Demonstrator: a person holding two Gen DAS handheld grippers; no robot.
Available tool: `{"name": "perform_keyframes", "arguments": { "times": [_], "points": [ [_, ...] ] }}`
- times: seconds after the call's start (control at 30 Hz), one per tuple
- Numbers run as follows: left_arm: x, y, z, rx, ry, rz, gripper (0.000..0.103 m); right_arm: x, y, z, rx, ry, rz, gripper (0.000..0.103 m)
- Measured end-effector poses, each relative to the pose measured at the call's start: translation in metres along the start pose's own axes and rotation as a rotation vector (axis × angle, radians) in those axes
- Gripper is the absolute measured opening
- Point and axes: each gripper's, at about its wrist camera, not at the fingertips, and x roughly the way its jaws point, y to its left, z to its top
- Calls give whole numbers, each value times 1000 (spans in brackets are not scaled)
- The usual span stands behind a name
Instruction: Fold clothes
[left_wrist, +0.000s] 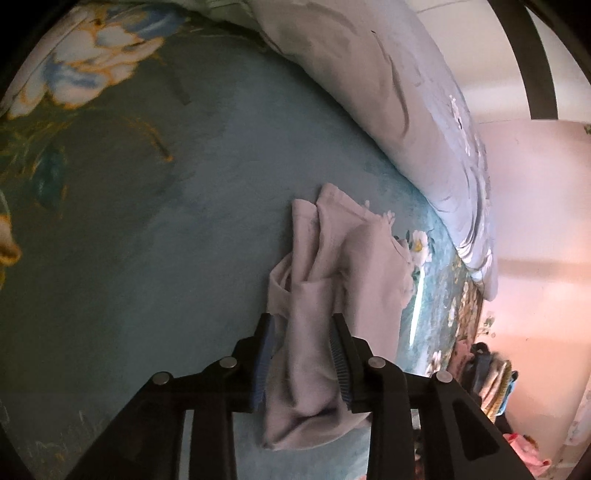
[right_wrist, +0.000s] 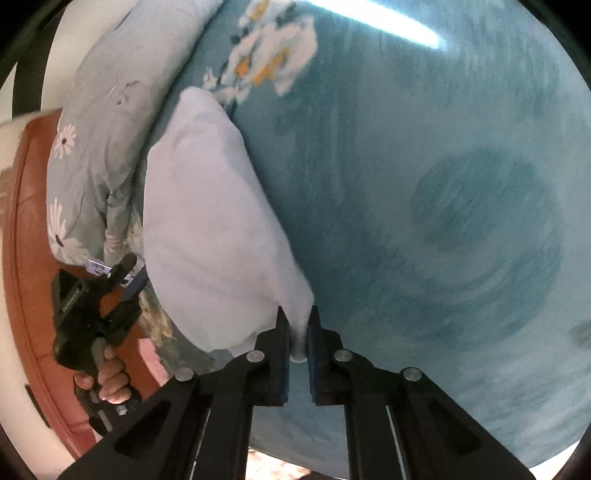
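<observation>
Black fingers with blue ridged pads fill the bottom of the left wrist view. That is the left hand-held gripper (left_wrist: 303, 354). Its jaws stand apart, and a thick bunch of the soft, pale grey cloth garment (left_wrist: 332, 280) sits between them. The pads do not seem to squeeze the cloth, so I think this grip is let go. The garment lies in a crumpled heap on the teal bed sheet with white and yellow flowers (left_wrist: 147, 229).

In the right wrist view, the right hand-held gripper (right_wrist: 298, 332) has its jaws pressed nearly together. It pinches a thin corner of the same pale garment (right_wrist: 207, 221), and the cloth hangs from it like a little tent. Low on the left of that view, a person's hand (right_wrist: 110, 380) holds the handle of the left hand-held gripper (right_wrist: 122, 280).

The folding looks like it has only begun. The cloth is bunched, not flat, and I see no neat fold yet. It has to be spread out and smoothed first, I think.

For room, the sheet is wide and bare on the left side of the left view and on the right side of the right view. A puffy light blue flowered quilt (left_wrist: 406, 110) lies near the garment on one side. Past the quilt, the bed ends.
</observation>
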Motion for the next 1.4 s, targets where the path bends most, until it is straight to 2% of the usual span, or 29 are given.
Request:
{"name": "perform_keyframes", "arguments": {
  "times": [0.13, 0.2, 0.3, 0.33, 0.43, 0.53, 0.57, 0.6, 0.7, 0.77, 0.87, 0.97, 1.07, 1.13, 1.2, 1.23, 1.27, 1.3, 1.33, 1.4],
  "points": [
    [0, -2, -6, -10, 11, -19, 35, -48, -2, 53, -152, -33, -195, 7],
    [0, -5, -9, 1, 20, -28, 37, -80, -1, 100, -239, -64, -313, 7],
    [11, -15, -16, 12, 34, -37, 39, -97, 13, 151, -316, -87, -431, 7],
    [17, -21, -17, 13, 42, -46, 39, -101, 18, 167, -340, -93, -467, 7],
    [35, -38, -20, 14, 66, -72, 39, -88, 35, 185, -346, -61, -476, 8],
    [55, -63, -21, 40, 88, -83, 41, -77, 44, 167, -380, -67, -484, 11],
    [62, -69, -19, 45, 93, -79, 43, -84, 39, 162, -369, -82, -461, 11],
    [69, -76, -17, 50, 98, -74, 44, -90, 34, 157, -357, -98, -442, 18],
    [86, -90, -14, 36, 111, -67, 46, -111, 21, 135, -322, -163, -443, 21],
    [96, -94, -12, 11, 117, -72, 50, -112, 22, 105, -315, -199, -392, 23],
    [113, -100, -12, -29, 134, -74, 51, -101, 22, 73, -295, -202, -289, 32],
    [125, -103, -11, -43, 140, -64, 52, -83, 21, 47, -272, -194, -223, 32],
    [135, -109, -12, -44, 139, -57, 52, -59, 22, 44, -261, -204, -233, 32],
    [137, -112, -13, -38, 121, -29, 49, -62, 19, 43, -242, -227, -254, 32],
    [138, -115, -14, -41, 104, -18, 42, -62, 16, 43, -225, -244, -270, 32],
    [138, -115, -15, -48, 97, -22, 34, -61, 16, 42, -223, -238, -276, 32],
    [138, -116, -17, -55, 90, -26, 24, -61, 15, 42, -222, -233, -281, 24],
    [135, -118, -18, -59, 80, -27, 15, -60, 14, 42, -220, -227, -286, 4],
    [133, -120, -19, -63, 69, -28, 6, -61, 14, 42, -220, -224, -292, 4],
    [121, -127, -22, -51, 38, -59, 5, -74, 16, 41, -241, -255, -302, 3]
  ]
}}
